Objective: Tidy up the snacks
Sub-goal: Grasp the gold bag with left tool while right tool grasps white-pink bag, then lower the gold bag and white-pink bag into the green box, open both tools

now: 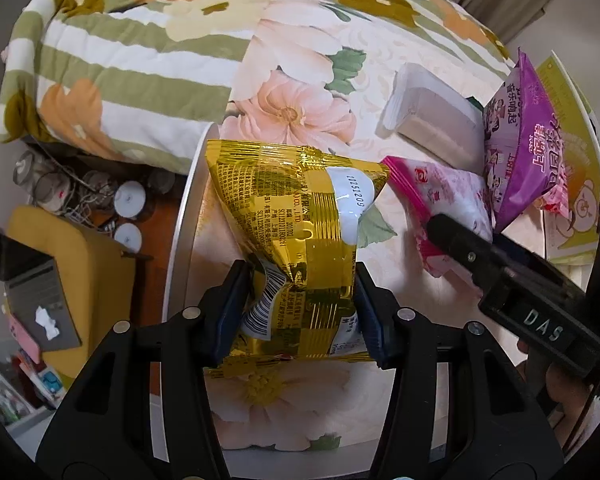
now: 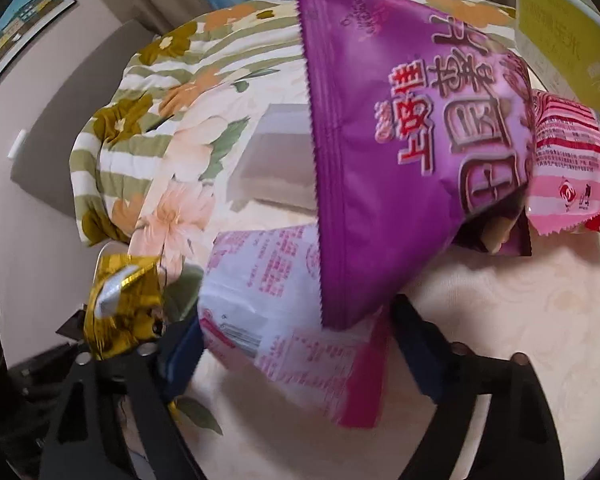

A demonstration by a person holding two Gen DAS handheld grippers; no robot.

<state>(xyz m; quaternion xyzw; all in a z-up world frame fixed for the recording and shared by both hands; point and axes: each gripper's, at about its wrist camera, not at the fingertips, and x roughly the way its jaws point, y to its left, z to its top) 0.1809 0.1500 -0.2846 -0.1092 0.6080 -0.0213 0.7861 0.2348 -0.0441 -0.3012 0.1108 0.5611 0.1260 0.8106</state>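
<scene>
My left gripper is shut on a gold foil snack bag, held above a round table with a floral cloth. The bag also shows at the left in the right wrist view. My right gripper is shut on a pink and white snack bag; it shows from the side in the left wrist view, with that bag. A purple snack bag leans over the pink one and against a red-striped pink packet. The purple bag also shows at the right in the left wrist view.
A white tissue pack lies on the cloth behind the bags. A yellow-green printed box stands at the right. A folded floral quilt lies beyond the table. A yellow chair and jars are left, below the table's rim.
</scene>
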